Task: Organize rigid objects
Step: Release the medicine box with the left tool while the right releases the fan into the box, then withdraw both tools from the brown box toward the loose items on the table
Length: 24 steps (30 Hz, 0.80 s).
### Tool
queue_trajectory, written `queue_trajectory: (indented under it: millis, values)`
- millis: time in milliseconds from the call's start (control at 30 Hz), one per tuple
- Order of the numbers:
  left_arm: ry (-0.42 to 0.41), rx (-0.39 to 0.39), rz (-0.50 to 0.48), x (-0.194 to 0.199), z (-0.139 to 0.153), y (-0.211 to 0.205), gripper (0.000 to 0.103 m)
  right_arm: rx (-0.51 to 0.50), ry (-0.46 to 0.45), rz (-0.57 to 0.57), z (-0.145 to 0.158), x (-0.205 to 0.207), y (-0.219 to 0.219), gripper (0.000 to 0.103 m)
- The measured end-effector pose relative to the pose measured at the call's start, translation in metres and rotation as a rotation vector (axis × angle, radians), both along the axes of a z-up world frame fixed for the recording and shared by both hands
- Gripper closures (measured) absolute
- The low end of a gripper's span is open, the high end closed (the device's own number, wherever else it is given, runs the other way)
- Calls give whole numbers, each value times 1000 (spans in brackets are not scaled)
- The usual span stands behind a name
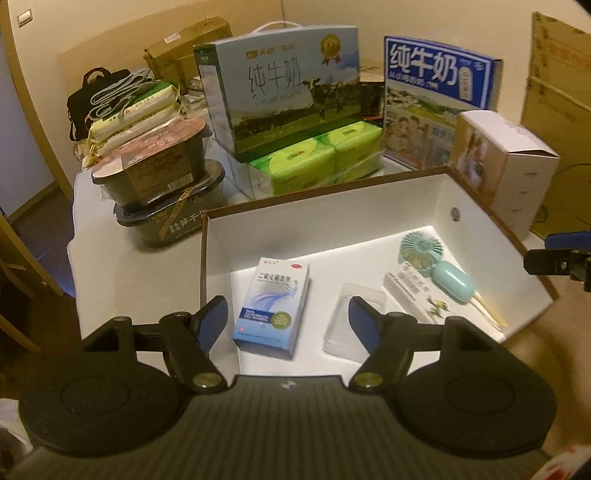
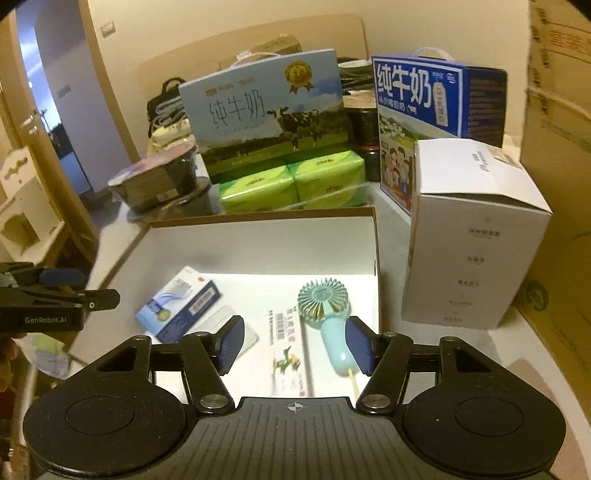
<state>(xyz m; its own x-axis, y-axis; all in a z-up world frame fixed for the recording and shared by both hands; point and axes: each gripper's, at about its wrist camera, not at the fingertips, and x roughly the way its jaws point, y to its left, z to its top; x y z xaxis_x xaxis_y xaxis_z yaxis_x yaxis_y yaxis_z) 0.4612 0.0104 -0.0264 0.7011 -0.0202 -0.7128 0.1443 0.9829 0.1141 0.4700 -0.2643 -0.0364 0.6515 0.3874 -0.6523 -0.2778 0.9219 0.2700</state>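
walls: cream (image 2: 229,22) | door: open, left (image 2: 59,110) | floor: dark (image 1: 51,236)

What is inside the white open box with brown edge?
Inside the white box lie a blue medicine carton, a clear plastic case, a long flat packet and a mint handheld fan. Whatever lies under them is hidden.

Light: dim, warm yellow room light
Glare: white box (image 1: 480,218) floor glows brightly, washed out in both views
Shadow: box's near walls shaded
Blur: soft throughout; small fan (image 2: 325,295) smeared
Edges: strong fisheye bending, dark corners
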Motion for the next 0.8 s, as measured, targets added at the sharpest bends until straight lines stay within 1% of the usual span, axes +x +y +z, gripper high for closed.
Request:
queue_trajectory:
  millis: [67,200,467,633,800]
  values:
    - [-3,-13,-5,-13,5,0,33,20,-9,1,3,-13,-5,42]
    - [2,-42,-6,-38,13,1,33,18,-10,8,11,-39,-10,42]
    - [-10,-91,21,-85,30,9,33,52,-8,34,18,-93,-18,42]
    - [-11,-87,37,-115,32,9,33,37,-7,37,17,-122,-20,42]
    - [-11,-63,57,-144,25,8,33,30,10,14,12,-145,-22,42]
